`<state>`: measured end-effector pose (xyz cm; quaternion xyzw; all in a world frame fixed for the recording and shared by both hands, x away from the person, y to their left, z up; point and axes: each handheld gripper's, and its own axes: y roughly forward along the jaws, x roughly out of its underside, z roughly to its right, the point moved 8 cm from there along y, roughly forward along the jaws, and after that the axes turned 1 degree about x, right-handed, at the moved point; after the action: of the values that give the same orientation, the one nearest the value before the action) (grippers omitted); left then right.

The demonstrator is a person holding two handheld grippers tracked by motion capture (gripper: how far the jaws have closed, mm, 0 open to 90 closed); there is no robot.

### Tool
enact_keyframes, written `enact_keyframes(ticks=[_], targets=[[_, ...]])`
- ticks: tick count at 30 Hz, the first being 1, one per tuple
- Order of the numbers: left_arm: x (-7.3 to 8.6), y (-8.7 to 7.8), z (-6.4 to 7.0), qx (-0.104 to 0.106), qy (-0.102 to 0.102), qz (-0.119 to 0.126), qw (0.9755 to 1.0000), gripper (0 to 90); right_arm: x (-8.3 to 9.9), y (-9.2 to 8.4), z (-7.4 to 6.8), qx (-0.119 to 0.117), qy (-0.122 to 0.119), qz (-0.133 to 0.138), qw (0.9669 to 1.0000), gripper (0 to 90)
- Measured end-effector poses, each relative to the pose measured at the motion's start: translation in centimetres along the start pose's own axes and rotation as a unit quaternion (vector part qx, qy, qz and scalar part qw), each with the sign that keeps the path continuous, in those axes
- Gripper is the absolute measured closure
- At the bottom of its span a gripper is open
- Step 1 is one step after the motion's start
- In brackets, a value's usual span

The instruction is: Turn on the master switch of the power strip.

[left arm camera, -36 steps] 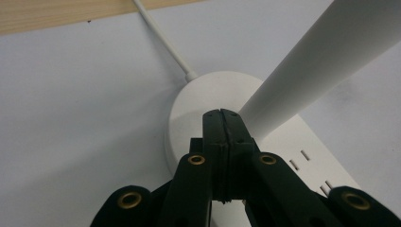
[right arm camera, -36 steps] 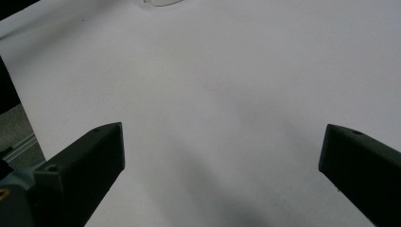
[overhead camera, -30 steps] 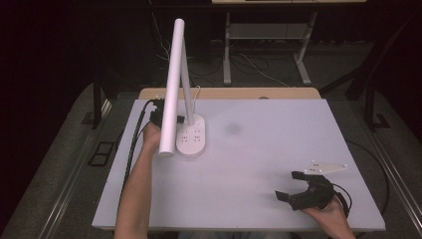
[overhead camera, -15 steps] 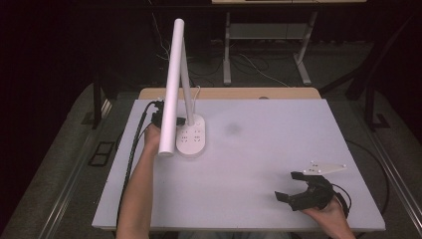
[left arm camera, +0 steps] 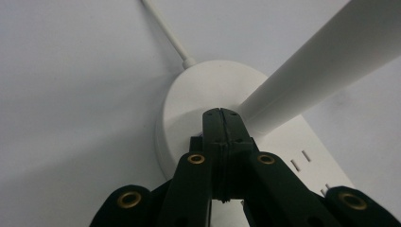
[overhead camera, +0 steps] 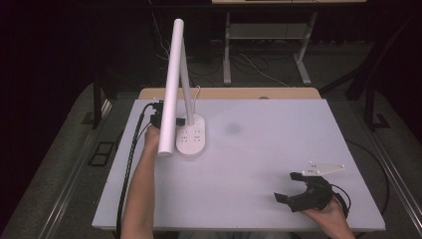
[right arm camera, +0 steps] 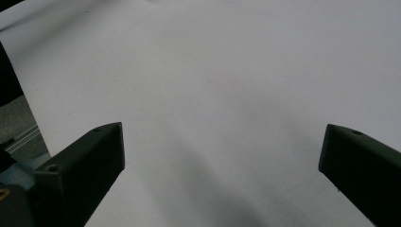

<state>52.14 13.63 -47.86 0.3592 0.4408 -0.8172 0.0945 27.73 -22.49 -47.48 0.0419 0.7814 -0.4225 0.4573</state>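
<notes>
Overhead view; two close gripper views

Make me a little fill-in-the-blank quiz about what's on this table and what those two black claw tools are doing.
1. The lamp on the table is coloured ____.
2. The left gripper, at the lamp's base, has its jaws ____.
3. The right gripper, near the table's front edge, has its jaws ____.
4. Between the right gripper's jaws there is ____ but bare table.

Missing words: white; shut; open; nothing
</notes>
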Motion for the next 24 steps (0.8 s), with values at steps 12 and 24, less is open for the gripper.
enact_keyframes(ticks=[12,24], targets=[[0.21,0.11,0.00,-0.007,-0.015,0.006,0.9998,90.0,0.02,-0.19,-0.07,-0.001,-0.001,0.001,1.0000,0.6],[0.25,-0.02,0.13,-0.011,-0.003,0.021,0.9997,90.0,0.02,-0.11,-0.03,0.001,0.003,0.000,1.0000,0.5]])
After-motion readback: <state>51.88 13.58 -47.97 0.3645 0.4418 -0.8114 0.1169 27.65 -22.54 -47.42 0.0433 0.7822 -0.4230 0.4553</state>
